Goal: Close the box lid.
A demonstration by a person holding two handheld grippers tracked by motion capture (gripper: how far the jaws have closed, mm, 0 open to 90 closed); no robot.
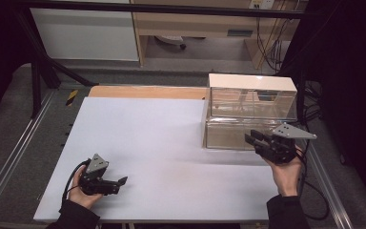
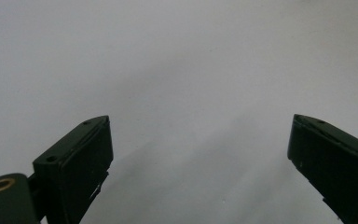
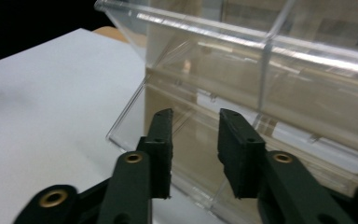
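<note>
Both my grippers are near: left gripper [image 1: 116,182] rests spread wide at the table's [image 1: 138,138] near-left corner; right gripper [image 3: 193,140], part-open and empty, faces the clear box [image 1: 250,112] at the far-right edge, just ahead.

High view down over the white table [image 1: 171,143], gripper views close, low, sharing its surface.
</note>
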